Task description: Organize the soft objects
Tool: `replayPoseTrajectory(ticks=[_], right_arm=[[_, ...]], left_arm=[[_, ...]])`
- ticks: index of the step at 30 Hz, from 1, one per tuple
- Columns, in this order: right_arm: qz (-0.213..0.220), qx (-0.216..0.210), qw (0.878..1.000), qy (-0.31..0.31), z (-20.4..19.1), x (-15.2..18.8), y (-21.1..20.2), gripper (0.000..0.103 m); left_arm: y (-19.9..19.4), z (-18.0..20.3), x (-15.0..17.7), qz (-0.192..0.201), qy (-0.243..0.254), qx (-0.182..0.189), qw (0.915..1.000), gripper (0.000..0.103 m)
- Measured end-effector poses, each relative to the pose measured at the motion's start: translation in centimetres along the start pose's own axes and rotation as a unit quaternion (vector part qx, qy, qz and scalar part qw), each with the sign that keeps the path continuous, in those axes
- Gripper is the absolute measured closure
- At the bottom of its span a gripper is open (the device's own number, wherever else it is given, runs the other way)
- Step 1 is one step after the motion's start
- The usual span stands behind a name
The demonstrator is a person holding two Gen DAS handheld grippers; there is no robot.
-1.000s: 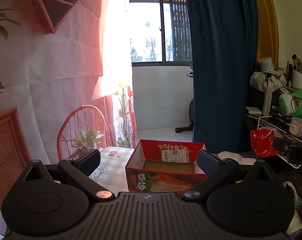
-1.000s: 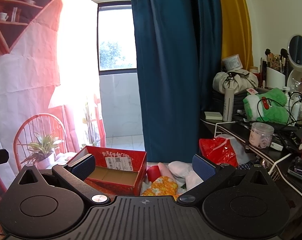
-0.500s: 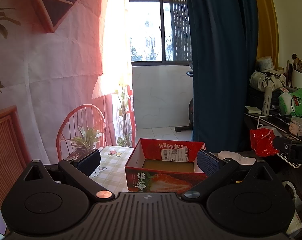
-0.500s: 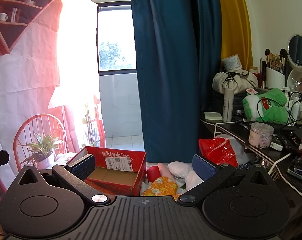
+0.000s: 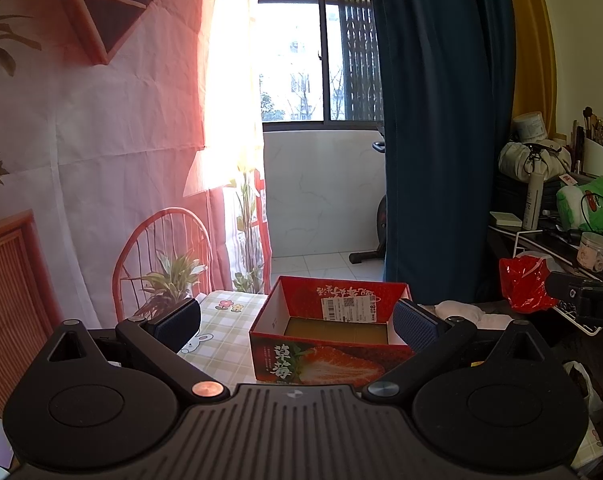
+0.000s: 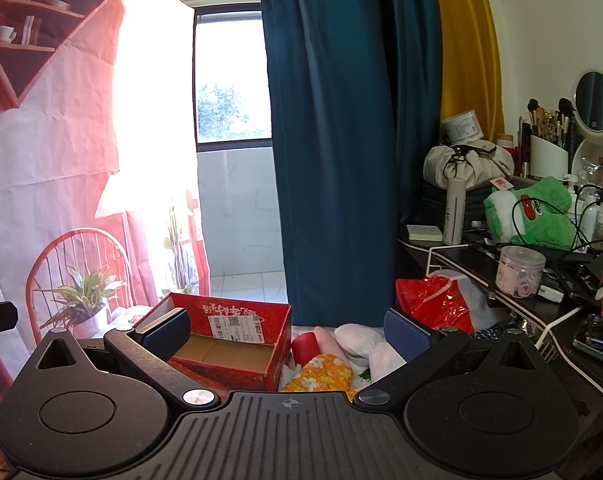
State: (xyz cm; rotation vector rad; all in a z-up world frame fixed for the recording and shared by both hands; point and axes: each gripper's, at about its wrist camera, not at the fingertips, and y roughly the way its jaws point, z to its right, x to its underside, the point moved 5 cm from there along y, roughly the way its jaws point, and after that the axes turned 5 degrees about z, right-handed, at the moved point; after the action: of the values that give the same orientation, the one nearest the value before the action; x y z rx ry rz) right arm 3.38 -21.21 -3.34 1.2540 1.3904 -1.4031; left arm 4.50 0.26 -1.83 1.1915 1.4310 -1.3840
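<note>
1. Left gripper (image 5: pixel 297 322): jaws spread wide, nothing between the pads. It is held above the near edge of the table (image 5: pixel 221 344), which carries a green-checked cloth.
2. Right gripper (image 6: pixel 287 334): jaws likewise spread wide, nothing held. It is raised over the right part of the same table.
3. Red cardboard box (image 5: pixel 329 332): open top, strawberry print on the near wall, white shipping label on the inner far wall. The brown floor of the box is bare where visible. It stands on the table, toward the far edge, in front of the blue curtain (image 5: pixel 441 120).
4. Soft objects, seen from the right wrist camera, lie in a heap just beside the right wall of the box:
 - an orange floral piece (image 6: pixel 321 372) nearest the camera;
 - a red roll (image 6: pixel 306 347) and a pink piece (image 6: pixel 328 340) behind it, touching each other;
 - white pieces (image 6: pixel 361 338) to the right, partly hidden by the right finger pad (image 6: pixel 407 338).
5. Red plastic bag (image 6: pixel 433 304): hangs at the edge of the dark side desk (image 6: pixel 469 260), right of the heap.
6. Green plush toy (image 6: pixel 529 216): rests on the side desk among cables, well apart from the box.
</note>
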Motion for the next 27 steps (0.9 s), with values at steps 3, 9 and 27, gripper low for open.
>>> replayPoseTrajectory(ticks=[3,9,27], right_arm=[[0.000,0.001,1.000,0.000,0.0,0.0,0.0,0.000],[0.000,0.001,1.000,0.000,0.0,0.0,0.0,0.000],[0.016,0.000,1.000,0.014,0.7,1.0,0.5,0.000]], left_arm=[[0.0,0.0,0.0,0.000,0.000,0.000,1.0000,0.000],[0.0,0.0,0.0,0.000,0.000,0.000,1.0000,0.000],[1.9,0.0,1.4,-0.017,0.001,-0.012,0.9998,0.000]])
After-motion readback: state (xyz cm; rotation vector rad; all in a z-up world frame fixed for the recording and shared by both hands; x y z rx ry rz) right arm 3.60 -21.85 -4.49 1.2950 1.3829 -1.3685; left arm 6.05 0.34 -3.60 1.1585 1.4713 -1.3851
